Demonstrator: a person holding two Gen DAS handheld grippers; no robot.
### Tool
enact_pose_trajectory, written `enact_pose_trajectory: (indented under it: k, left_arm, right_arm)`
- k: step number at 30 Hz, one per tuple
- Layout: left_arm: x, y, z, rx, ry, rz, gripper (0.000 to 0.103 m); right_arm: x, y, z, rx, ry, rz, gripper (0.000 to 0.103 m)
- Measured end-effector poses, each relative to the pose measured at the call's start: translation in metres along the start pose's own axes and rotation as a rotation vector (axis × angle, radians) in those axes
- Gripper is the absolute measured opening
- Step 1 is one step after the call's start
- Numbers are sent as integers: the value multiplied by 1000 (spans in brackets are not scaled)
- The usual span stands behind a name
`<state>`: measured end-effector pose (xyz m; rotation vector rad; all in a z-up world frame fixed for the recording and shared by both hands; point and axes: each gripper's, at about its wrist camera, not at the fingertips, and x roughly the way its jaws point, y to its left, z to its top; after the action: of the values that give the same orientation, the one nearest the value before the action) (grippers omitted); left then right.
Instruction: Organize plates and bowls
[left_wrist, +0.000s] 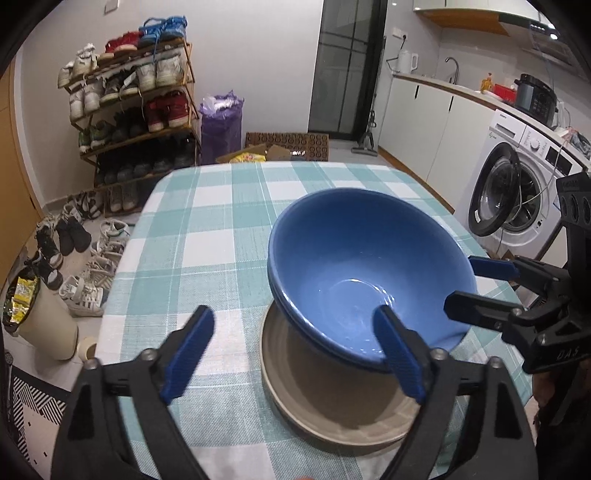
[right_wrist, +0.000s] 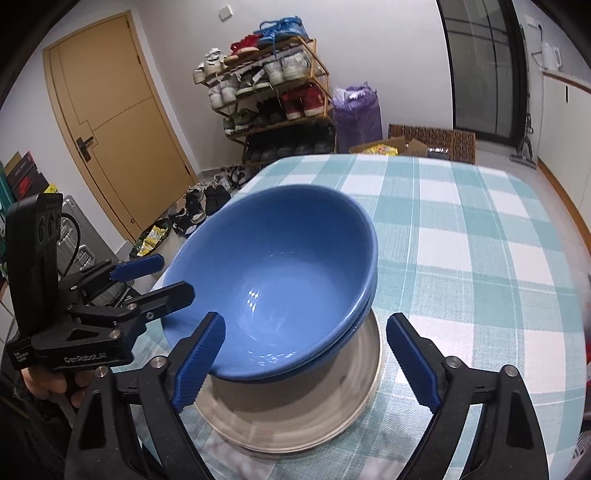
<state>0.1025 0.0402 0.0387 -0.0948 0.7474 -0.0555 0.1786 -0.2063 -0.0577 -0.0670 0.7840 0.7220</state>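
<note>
Two nested blue bowls (left_wrist: 354, 273) sit tilted on a beige plate (left_wrist: 332, 402) on the checked tablecloth (left_wrist: 207, 229). My left gripper (left_wrist: 295, 358) is open; its right finger rests at the bowls' near rim and its left finger stands apart over the cloth. In the right wrist view the bowls (right_wrist: 280, 273) lean on the plate (right_wrist: 295, 417). My right gripper (right_wrist: 306, 358) is open, its left finger at the bowls' near rim. Each gripper shows in the other's view, the right one (left_wrist: 476, 288) and the left one (right_wrist: 155, 277), both open beside the bowls.
The table's far edge (left_wrist: 280, 164) drops to the floor. A shoe rack (left_wrist: 136, 103) and loose shoes stand at the left. A washing machine (left_wrist: 517, 184) and kitchen counter are at the right. A wooden door (right_wrist: 110, 122) is behind.
</note>
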Motion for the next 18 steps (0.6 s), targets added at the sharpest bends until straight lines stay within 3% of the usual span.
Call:
enact_pose_trajectory:
  k: [3, 13, 18]
  left_arm:
    - [-12, -2, -4, 22, -52, 18, 103]
    - [-37, -10, -29, 88, -193, 101, 103]
    - [-44, -6, -46, 57, -237, 112, 103]
  right_arm:
    - [-9, 0, -2, -14, -33, -6, 99]
    - [-42, 5, -28, -86, -165, 1, 102]
    - [-48, 6, -45, -103, -207, -7, 102]
